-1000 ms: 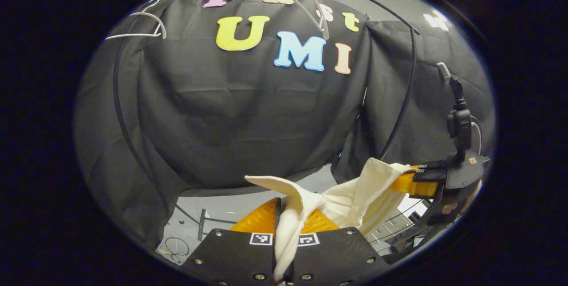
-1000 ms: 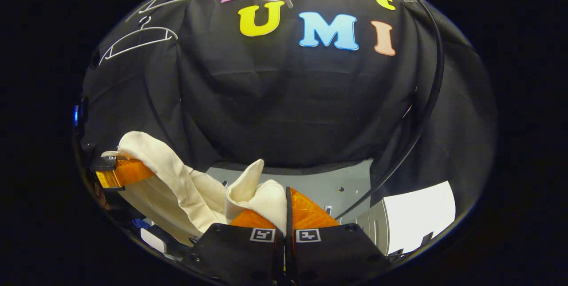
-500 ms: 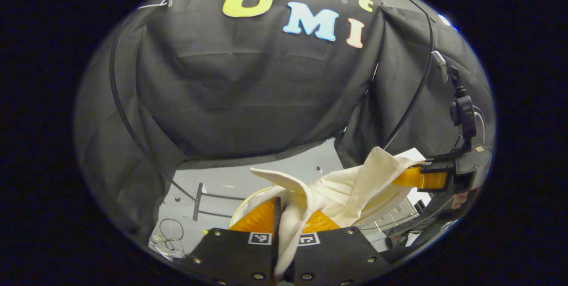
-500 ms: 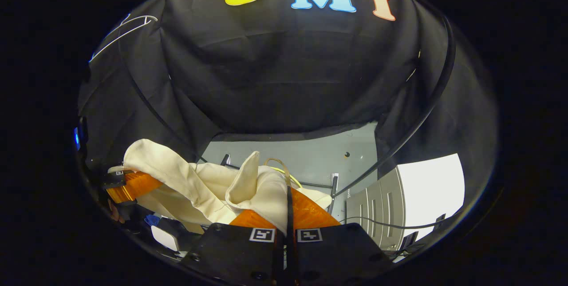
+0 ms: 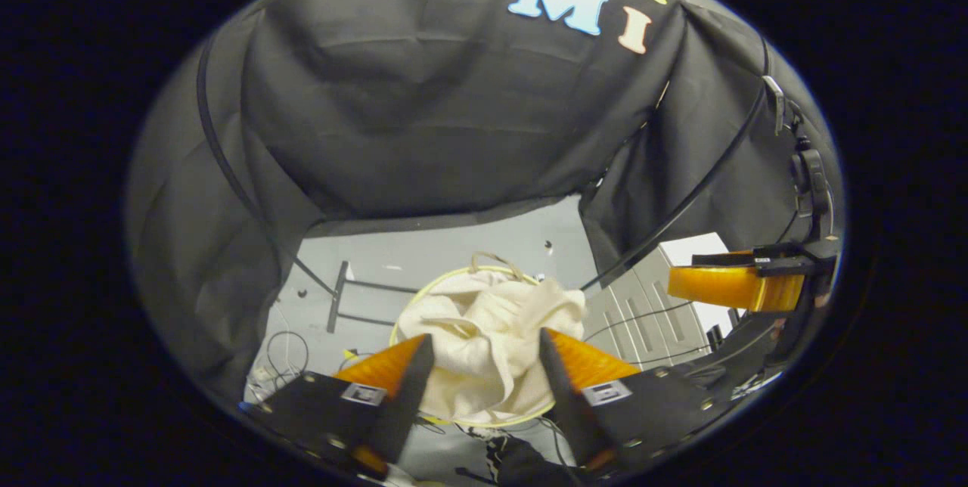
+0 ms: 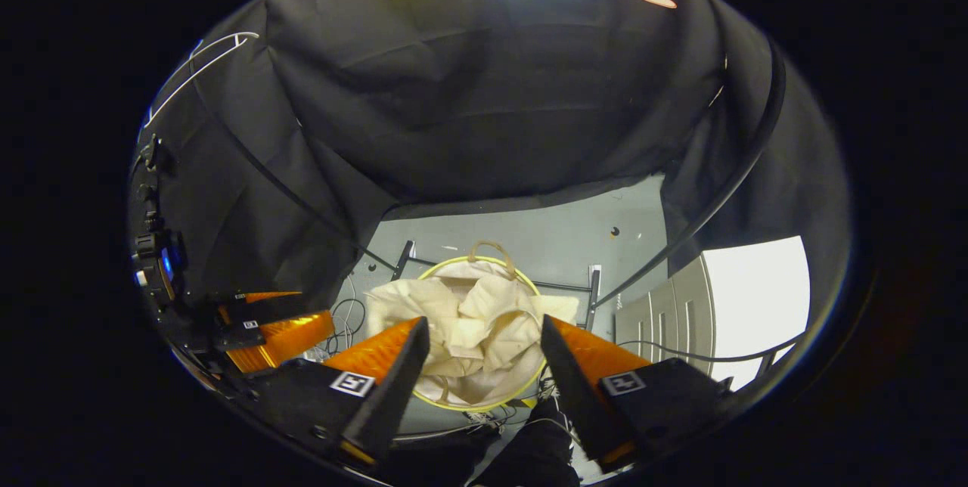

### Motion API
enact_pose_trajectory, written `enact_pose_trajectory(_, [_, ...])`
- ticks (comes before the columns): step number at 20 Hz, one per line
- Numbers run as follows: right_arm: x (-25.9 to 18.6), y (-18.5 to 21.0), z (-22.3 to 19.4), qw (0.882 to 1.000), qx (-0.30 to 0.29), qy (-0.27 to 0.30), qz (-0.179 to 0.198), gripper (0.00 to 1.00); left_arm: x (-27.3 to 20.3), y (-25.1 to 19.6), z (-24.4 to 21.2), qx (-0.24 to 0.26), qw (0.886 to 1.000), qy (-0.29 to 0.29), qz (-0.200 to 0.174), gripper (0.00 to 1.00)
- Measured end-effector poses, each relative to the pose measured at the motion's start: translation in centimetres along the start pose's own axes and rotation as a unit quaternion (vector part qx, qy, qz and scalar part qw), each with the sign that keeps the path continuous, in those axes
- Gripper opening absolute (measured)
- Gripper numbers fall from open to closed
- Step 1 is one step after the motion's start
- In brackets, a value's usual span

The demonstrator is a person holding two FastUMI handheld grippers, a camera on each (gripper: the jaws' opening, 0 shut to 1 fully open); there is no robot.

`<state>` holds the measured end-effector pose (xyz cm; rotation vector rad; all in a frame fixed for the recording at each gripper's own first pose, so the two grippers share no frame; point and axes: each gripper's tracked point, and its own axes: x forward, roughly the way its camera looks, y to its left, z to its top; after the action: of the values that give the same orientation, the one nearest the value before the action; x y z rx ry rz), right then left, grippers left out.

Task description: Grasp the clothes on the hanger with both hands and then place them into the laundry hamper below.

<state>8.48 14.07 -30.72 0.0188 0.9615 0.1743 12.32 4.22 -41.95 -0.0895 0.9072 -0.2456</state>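
Black cloth booth wall (image 5: 423, 116), grey floor (image 6: 544, 237) below. Round yellow-rimmed laundry hamper (image 6: 446, 266) on floor, crumpled cream cloth garment (image 5: 484, 336) inside, edge draped over rim. Left gripper (image 5: 478, 355) above hamper, fingers spread, empty. Right gripper (image 6: 484, 339) likewise, fingers spread, holding nothing. White wire hanger (image 6: 198, 62) upper left, bare.

no legible text, labels or numbers

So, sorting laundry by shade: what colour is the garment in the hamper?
Plain cream garment, clearest in the right gripper view.
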Motion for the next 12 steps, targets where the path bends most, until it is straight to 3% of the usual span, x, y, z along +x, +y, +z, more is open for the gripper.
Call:
enact_pose_trajectory(1, [-0.2, -0.2, 0.1, 1.000, 0.000, -0.007, -0.006, 1.00, -0.7, 0.6, -0.9, -0.002, 1.000, 0.008, 0.009, 0.85])
enact_pose_trajectory(2, [-1.2, -0.5, -0.2, 1.000, 0.004, -0.017, -0.009, 0.98, -1.6, 1.0, -1.5, 0.000, 1.000, 0.011, 0.020, 0.99])
enact_pose_trajectory(5, [-4.1, -2.5, 0.3, 0.997, 0.025, -0.061, -0.027, 0.98, -5.4, 2.1, -1.4, 0.020, 0.998, -0.025, 0.062, 0.98])
enact_pose_trajectory(6, [-5.2, -3.7, 1.0, 0.995, 0.025, -0.084, -0.039, 0.94, -6.8, 1.9, -1.0, 0.026, 0.996, -0.040, 0.071, 0.99])
enact_pose_trajectory(8, [-7.7, -5.6, 2.2, 0.990, 0.017, -0.126, -0.056, 0.98, -10.5, 1.2, 0.7, 0.040, 0.992, -0.076, 0.094, 0.98])
enact_pose_trajectory(12, [-13.8, -9.7, 5.6, 0.971, -0.012, -0.222, -0.090, 0.98, -18.3, -2.7, 7.4, 0.054, 0.970, -0.182, 0.149, 0.98])
